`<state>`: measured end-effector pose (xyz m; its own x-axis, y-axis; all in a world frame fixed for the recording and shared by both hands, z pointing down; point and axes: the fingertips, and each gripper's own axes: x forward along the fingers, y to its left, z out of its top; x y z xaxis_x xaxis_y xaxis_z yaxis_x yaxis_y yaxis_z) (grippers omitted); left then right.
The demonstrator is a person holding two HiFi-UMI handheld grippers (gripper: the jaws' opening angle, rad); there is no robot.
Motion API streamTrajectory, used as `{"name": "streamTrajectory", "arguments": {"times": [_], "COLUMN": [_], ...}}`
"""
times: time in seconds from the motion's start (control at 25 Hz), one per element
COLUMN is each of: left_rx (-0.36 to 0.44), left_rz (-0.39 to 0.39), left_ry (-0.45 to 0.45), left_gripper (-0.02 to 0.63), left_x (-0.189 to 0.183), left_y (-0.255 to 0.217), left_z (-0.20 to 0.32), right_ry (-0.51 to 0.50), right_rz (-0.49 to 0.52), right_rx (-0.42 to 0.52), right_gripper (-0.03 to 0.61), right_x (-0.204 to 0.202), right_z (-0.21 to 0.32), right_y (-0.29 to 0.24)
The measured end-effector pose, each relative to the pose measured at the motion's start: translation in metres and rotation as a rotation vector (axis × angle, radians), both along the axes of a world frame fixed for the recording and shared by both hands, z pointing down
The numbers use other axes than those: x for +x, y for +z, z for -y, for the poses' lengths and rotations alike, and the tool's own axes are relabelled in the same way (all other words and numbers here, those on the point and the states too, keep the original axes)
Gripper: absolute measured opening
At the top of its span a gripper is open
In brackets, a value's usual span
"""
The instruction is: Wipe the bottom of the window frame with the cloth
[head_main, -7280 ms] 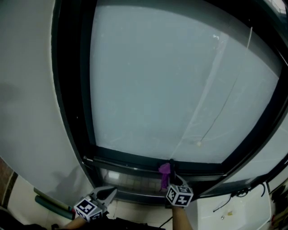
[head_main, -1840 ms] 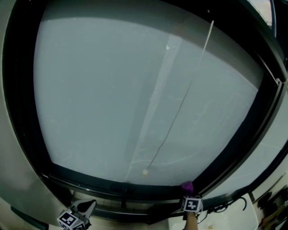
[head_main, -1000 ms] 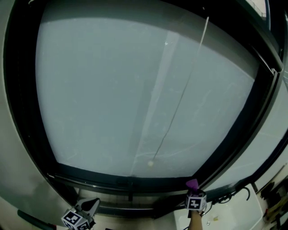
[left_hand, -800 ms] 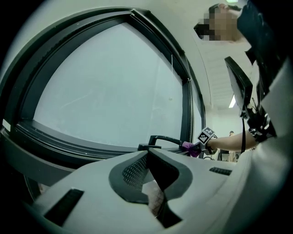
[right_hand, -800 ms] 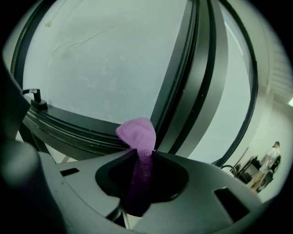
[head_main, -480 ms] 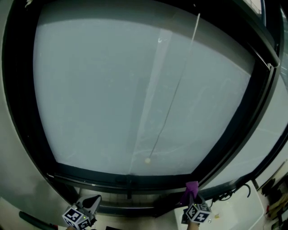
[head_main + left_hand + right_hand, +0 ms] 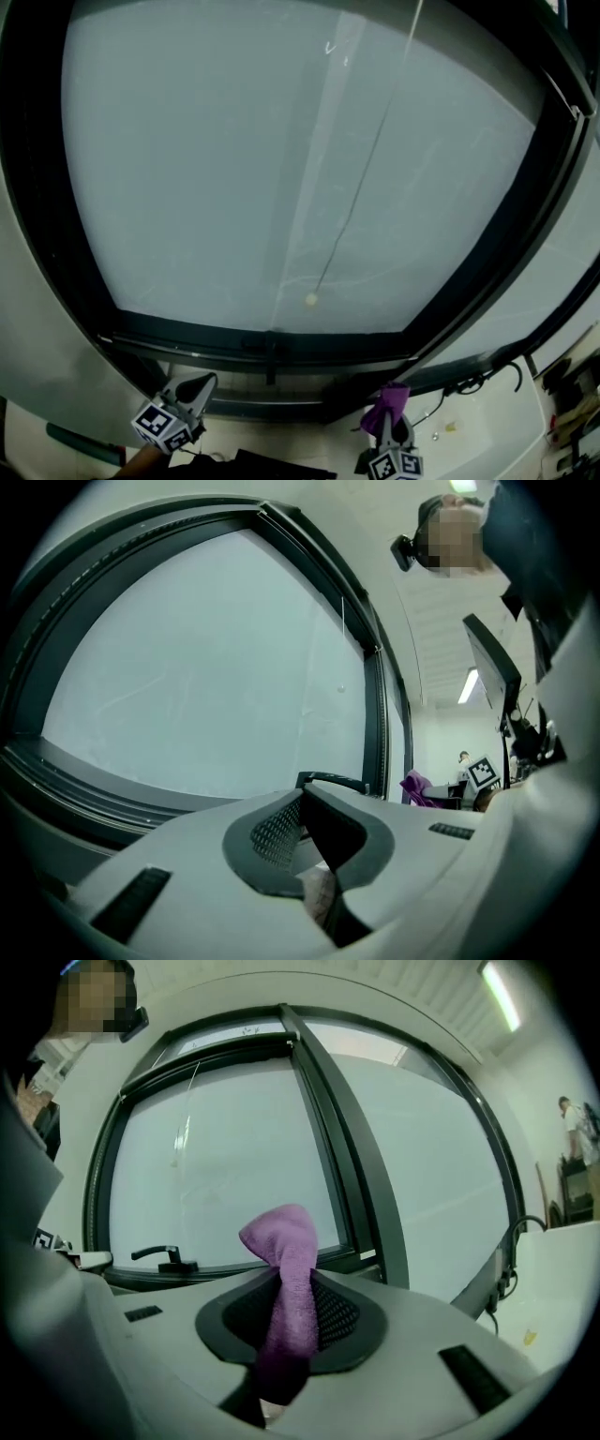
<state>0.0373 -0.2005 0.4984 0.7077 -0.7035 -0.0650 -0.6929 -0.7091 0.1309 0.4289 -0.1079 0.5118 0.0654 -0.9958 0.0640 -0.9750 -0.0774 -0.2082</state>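
The cloth (image 7: pixel 386 403) is not on the frame (image 7: pixel 309 349) now. It stands at the lower right of the head view, below the bottom rail and apart from it, held in the right tool (image 7: pixel 392 433). The jaws of this tool are closed on the cloth, which sticks out above them as a narrow twisted tuft. The left tool (image 7: pixel 199 385) is at the lower left, with its jaws together and nothing between them. I think the main risk comes from this thin tuft. If it is dragged along the rail with pressure, the cloth may slide out of the jaws, or it may fold over so that the hard tips rub on the dark frame and not the fabric. A tuft this narrow would also clean only a thin line and leave part of the rail untouched. The handle (image 7: pixel 265 345) sits on the rail near the lower middle, so a pass toward the left could catch the cloth on it and pull it loose. The cord (image 7: pixel 352 216) with its small bead hangs just above the rail, and a stroke that goes too high could hook it.
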Motion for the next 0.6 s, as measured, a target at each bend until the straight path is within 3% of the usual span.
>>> {"name": "streamTrajectory", "arguments": {"times": [0.28,0.6], "left_rx": [0.013,0.017], "left_rz": [-0.002,-0.017], "left_ry": [0.068,0.065], "left_gripper": [0.005,0.005], "left_x": [0.017,0.019], "left_y": [-0.007,-0.011], "left_z": [-0.007,-0.010], "right_ry": [-0.032,-0.050], "right_rz": [0.009,-0.056], "right_rx": [0.023,0.049], "right_gripper": [0.084,0.083], "right_x": [-0.021,-0.038], "right_z": [-0.013,-0.018], "right_y": [0.002,-0.018]}}
